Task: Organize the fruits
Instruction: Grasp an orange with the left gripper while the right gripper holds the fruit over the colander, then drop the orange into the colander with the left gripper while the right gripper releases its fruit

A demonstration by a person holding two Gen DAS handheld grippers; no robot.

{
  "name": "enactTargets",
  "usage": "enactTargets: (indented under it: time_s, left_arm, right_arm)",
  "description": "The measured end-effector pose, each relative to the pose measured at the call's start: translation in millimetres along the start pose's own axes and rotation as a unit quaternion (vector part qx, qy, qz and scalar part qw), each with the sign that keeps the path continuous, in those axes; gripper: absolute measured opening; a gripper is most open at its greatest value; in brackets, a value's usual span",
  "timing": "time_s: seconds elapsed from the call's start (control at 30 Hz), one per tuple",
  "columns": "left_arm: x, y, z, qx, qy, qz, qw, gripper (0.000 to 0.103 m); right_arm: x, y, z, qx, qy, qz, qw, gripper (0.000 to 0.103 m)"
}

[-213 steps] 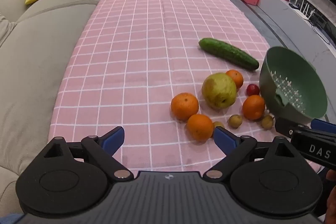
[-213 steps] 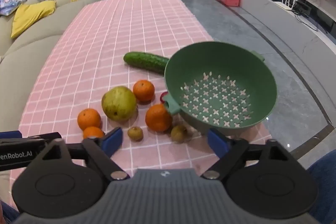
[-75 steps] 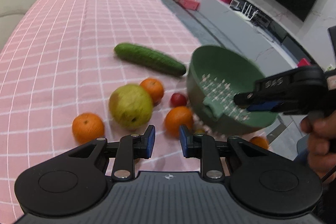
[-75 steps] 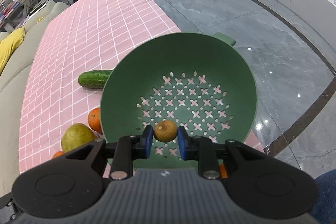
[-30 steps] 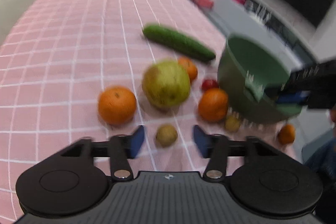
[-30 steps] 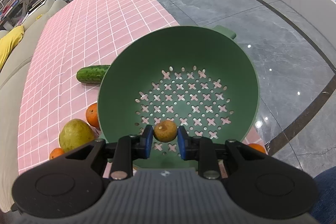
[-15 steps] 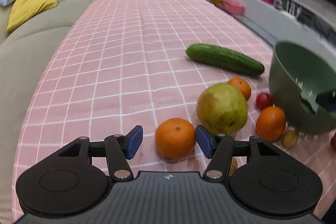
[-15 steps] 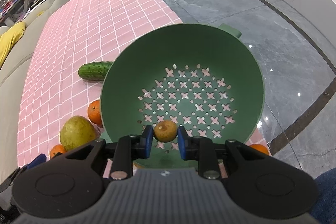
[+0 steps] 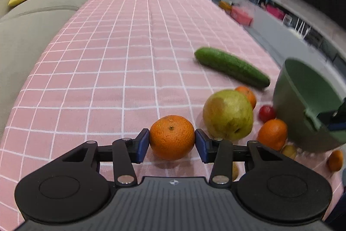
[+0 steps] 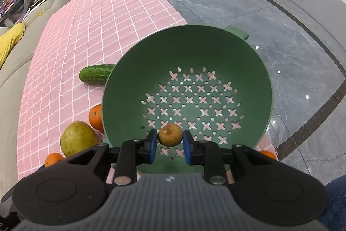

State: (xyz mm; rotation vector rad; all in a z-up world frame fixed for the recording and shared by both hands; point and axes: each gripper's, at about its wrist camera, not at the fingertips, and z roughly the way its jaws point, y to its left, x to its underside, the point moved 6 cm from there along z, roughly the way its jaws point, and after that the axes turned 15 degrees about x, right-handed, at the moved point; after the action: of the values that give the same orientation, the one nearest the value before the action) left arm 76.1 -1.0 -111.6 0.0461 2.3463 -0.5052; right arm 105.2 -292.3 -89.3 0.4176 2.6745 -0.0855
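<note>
A dimpled, round orange (image 9: 172,137) is flanked by the blue pads of the left hand-held gripper (image 9: 172,142), whose jaws have just been closing; both pads are seen touching its rind as it sits on the pink checked cloth (image 9: 121,62) covering the surface. A small, brown, rough-skinned fruit (image 10: 170,135) is pinched in the narrowly set right hand-held gripper (image 10: 169,143) over the smooth green plastic colander (image 10: 248,70), pierced with cross-shaped holes. A bumpy cucumber (image 9: 232,67) and a mottled pear (image 9: 228,114) are seen nearby.
</note>
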Motion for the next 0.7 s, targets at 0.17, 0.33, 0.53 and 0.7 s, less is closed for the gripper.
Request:
enactTargets:
  time_s: [0.17,0.33,0.53,0.7]
  left_arm:
    - [-18,-17,-16,0.037,-0.05,0.004,0.998,0.051]
    - [-42,-51,-23,0.068,-0.082,0.039,0.9936,0.051]
    - [-51,-105,-15,0.089,-0.064,0.121,0.9866,0.051]
    - [-43,-141,4,0.094,-0.024,0.191,0.9769,0.051]
  right_arm:
    - [0,-1,2,0.002,0.003,0.003,1.0,0.021]
    - [-2,-4,2,0.002,0.002,0.008,1.0,0.021]
    - [-6,-10,3,0.006,0.003,0.015,1.0,0.021]
    - [-7,-16,7,0.006,0.012,0.03,0.999,0.021]
